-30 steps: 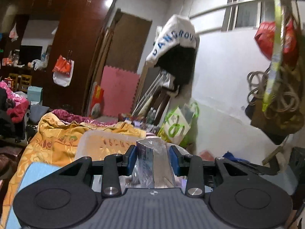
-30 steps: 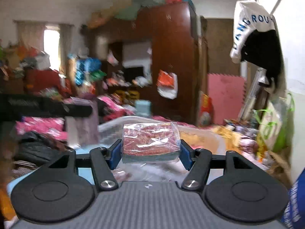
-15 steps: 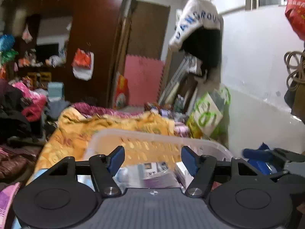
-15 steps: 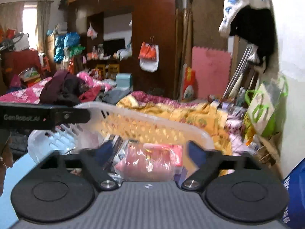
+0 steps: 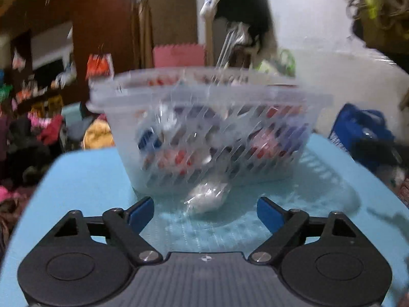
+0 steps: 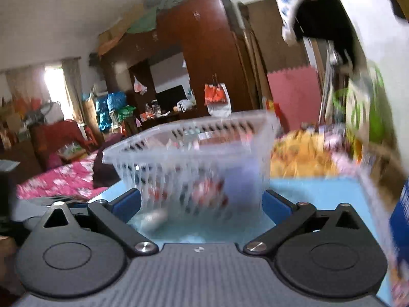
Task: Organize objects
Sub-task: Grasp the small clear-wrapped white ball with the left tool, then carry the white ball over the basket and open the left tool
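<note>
A clear slatted plastic basket [image 5: 204,97] stands on a light blue table [image 5: 84,179] and holds several wrapped packets in red, white and blue. A small clear-wrapped white packet [image 5: 207,198] lies on the table just in front of it. My left gripper [image 5: 205,213] is open and empty, low over the table, with that packet just beyond its fingertips. In the right wrist view the basket [image 6: 194,138] is close ahead, and the small packet [image 6: 153,220] lies at its foot. My right gripper [image 6: 202,204] is open and empty. Both views are blurred.
A blue bag [image 5: 358,133] sits at the table's right edge. Behind the table are a dark wooden wardrobe [image 6: 209,58], a pink foam mat [image 6: 294,94], piled clothes and bedding [image 6: 58,179], and a white wall with hanging clothes [image 5: 237,7].
Both grippers held wrapped packets over the basket, then opened and let them go into it. Both have since dropped low in front of the basket, near the table top.
</note>
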A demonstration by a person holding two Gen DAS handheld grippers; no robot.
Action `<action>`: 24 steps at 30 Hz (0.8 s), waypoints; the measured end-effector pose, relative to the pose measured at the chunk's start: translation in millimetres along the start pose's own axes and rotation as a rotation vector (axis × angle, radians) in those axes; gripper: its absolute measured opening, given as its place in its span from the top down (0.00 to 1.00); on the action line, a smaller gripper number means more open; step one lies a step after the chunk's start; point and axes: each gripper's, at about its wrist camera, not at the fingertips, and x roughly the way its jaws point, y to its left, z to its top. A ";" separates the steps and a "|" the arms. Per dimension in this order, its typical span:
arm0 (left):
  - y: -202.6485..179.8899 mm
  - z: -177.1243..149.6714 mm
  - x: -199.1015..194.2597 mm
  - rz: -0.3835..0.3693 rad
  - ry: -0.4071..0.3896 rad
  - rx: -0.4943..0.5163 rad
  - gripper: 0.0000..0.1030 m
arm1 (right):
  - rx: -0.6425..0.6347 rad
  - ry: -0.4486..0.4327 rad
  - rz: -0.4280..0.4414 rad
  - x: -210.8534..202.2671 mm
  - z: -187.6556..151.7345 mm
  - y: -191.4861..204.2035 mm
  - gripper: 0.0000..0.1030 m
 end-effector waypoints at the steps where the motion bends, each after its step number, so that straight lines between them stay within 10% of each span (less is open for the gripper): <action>1: 0.1 2.5 7.1 -0.002 0.015 -0.018 0.12 | 0.007 -0.002 -0.009 1.8 -3.3 -2.1 0.00; 9: 3.8 -1.1 31.3 0.053 0.083 -0.058 0.14 | -0.023 0.033 -0.043 9.9 -15.7 0.6 0.00; 14: 3.0 -4.9 32.8 0.059 0.055 -0.046 0.55 | -0.070 0.037 -0.066 6.4 -24.6 10.9 0.00; 24: 11.1 -27.1 -43.0 -0.008 -0.137 -0.042 0.56 | -0.030 0.099 -0.148 14.3 -26.7 2.6 0.00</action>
